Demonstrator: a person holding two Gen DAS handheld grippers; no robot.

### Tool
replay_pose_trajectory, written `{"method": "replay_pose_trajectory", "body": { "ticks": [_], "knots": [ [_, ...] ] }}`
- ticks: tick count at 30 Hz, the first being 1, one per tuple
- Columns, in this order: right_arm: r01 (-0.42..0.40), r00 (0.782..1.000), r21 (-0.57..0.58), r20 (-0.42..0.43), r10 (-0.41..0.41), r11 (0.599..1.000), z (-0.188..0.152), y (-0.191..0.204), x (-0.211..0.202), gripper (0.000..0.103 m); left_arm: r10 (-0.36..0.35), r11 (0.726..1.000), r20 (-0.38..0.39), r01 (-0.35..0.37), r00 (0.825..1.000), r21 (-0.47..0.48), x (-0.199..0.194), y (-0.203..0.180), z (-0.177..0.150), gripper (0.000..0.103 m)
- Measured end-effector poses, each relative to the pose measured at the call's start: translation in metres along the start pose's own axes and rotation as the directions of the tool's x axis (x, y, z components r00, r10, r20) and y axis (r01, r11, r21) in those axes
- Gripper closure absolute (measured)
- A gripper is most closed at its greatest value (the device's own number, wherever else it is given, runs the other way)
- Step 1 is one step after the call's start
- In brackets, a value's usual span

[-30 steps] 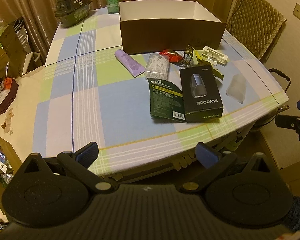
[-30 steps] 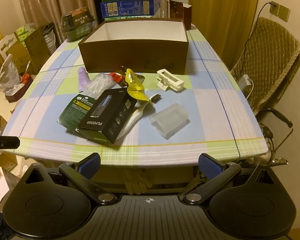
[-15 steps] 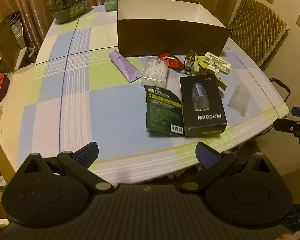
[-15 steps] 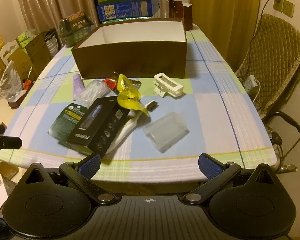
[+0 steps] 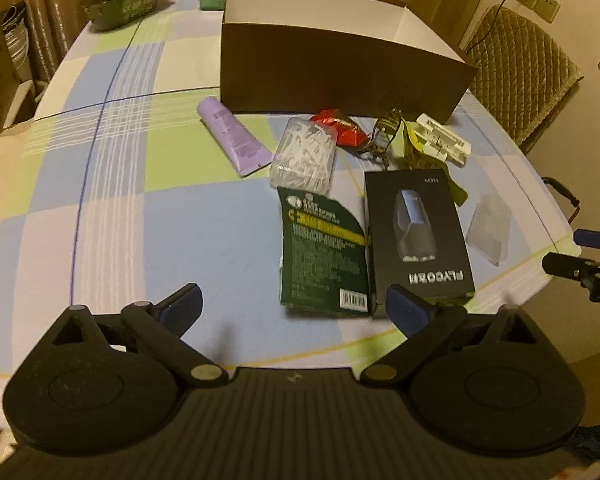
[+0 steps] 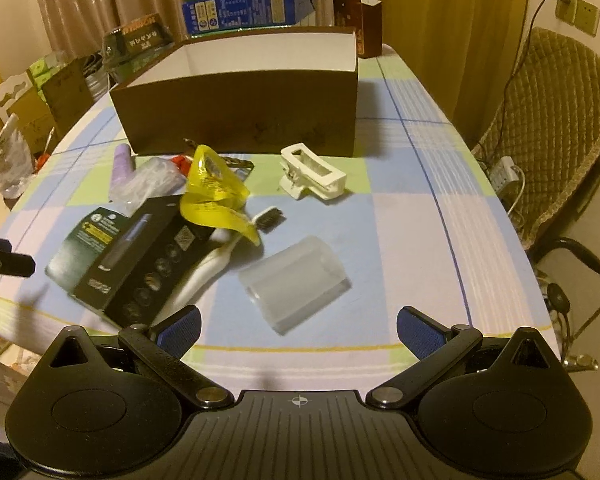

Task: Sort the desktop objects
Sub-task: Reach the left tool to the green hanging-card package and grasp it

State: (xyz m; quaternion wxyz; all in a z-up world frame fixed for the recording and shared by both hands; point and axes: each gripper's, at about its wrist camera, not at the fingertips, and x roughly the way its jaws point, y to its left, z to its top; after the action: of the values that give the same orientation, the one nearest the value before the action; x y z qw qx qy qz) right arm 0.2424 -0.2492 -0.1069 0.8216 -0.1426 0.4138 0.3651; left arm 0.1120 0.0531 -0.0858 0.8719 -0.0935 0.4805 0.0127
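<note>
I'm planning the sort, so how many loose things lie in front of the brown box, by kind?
Packs, black box and green pack: 2
Clear cases, pick box and frosted case: 2
Wrappers, red wrapper and yellow wrapper: 2
Tube: 1
Hair clip: 1
Brush: 1
Dark chain: 1
Total: 10

Checked pastel tablecloth (blue, green, lilac), brown box, lilac tube, yellow packet

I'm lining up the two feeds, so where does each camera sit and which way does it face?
Left wrist: sits behind the open left gripper, looking across the table's left side at the brown box.
Right wrist: behind the open right gripper, facing the frosted case.
Both share the black Flyco box and each other's gripper at frame edge.
</note>
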Motion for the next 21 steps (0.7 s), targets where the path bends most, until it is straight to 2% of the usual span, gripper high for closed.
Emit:
{"method": "replay_pose_trajectory", "body": {
  "ticks": [5,7,9,19,21],
  "knots": [
    [-0.018,1.000,-0.037,-0.006,0.018,0.999,0.000,-0.006,0.013,0.002,0.001,0.999,-0.014,-0.002,1.000,-0.033,0.019,0.007,0.007,0.012],
    [-0.021,1.000,-0.043,-0.015,0.021,0.999,0.001,-0.008,0.019,0.002,-0.020,0.999,-0.021,0.019,1.000,-0.044,0.026,0.010,0.010,0.018],
    [-0.028,0.999,-0.049,-0.023,0.027,0.998,0.002,-0.011,0.023,0.002,-0.046,0.998,-0.030,0.045,0.998,-0.054,0.034,0.013,0.013,0.031],
    [-0.048,0.998,-0.076,-0.042,0.045,0.996,0.010,-0.024,0.040,0.002,-0.106,0.990,-0.065,0.099,0.992,-0.103,0.061,0.021,0.022,0.037],
    [-0.053,0.998,-0.076,-0.047,0.049,0.996,0.011,-0.026,0.043,0.002,-0.115,0.989,-0.077,0.107,0.990,-0.101,0.066,0.020,0.024,0.044]
  ]
}}
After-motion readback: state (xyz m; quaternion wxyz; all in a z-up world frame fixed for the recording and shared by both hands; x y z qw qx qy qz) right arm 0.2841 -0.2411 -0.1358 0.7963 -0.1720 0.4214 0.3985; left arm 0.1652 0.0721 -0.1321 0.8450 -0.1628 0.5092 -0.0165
